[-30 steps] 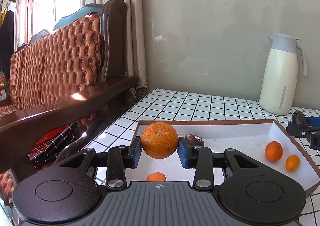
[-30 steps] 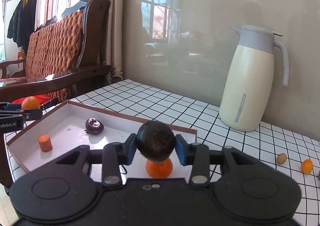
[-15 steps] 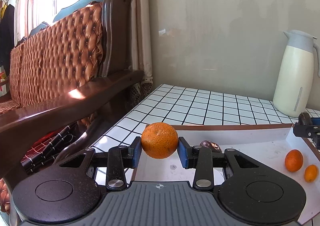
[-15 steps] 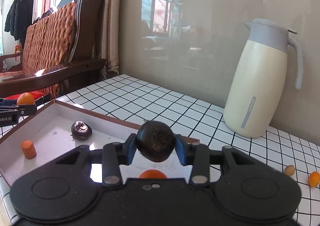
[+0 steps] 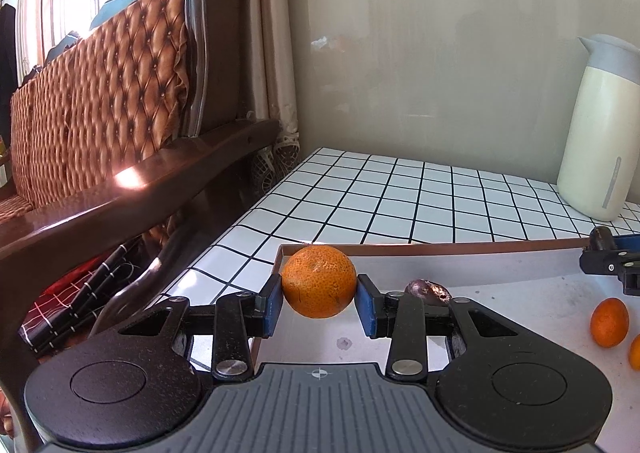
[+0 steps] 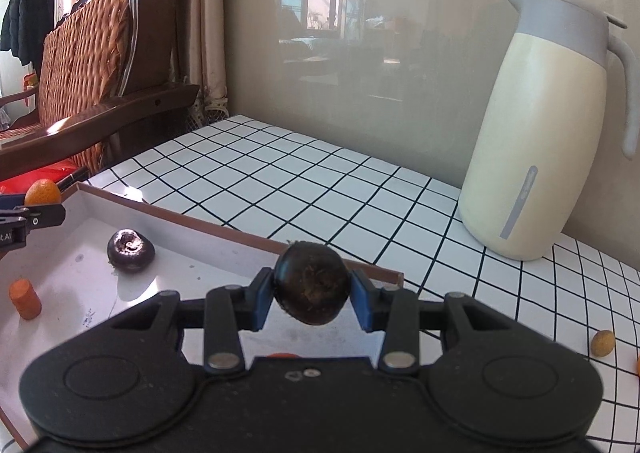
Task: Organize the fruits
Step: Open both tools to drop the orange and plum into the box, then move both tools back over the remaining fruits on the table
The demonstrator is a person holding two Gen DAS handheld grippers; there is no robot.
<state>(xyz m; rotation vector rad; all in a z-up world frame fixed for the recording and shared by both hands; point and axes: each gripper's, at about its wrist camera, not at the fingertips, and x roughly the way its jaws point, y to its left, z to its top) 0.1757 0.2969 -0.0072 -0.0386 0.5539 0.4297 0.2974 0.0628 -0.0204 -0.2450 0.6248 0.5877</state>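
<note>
Left tongs (image 5: 319, 311): clamped on an orange (image 5: 319, 281), blue pads pressed to its two sides, the fruit carried clear above the white floor of the tray (image 5: 472, 273), just inside the tray's near-left corner. The drop point lies directly below and slightly ahead of these tongs; a round fruit, so no long axis to align. Right tongs (image 6: 312, 299): jaws have just been opening a little, yet the pads are seen touching a dark round fruit (image 6: 311, 285) between them, hanging over the tray's right end close to the brown rim. Its landing place is likewise straight beneath. Each set of tongs is nearer its own end of the tray, well apart from the other. Contents already in the tray: a second dark fruit (image 6: 131, 251) toward the back, a cut orange-coloured piece (image 6: 25, 299) at the left, two small oranges (image 5: 609, 321) at the right. Loose on the checked bench (image 6: 304, 181): a small yellowish fruit (image 6: 603, 342), beyond the tray, near the cream jug (image 6: 540, 133). Judged step: lowering and letting go of both fruits.
</note>
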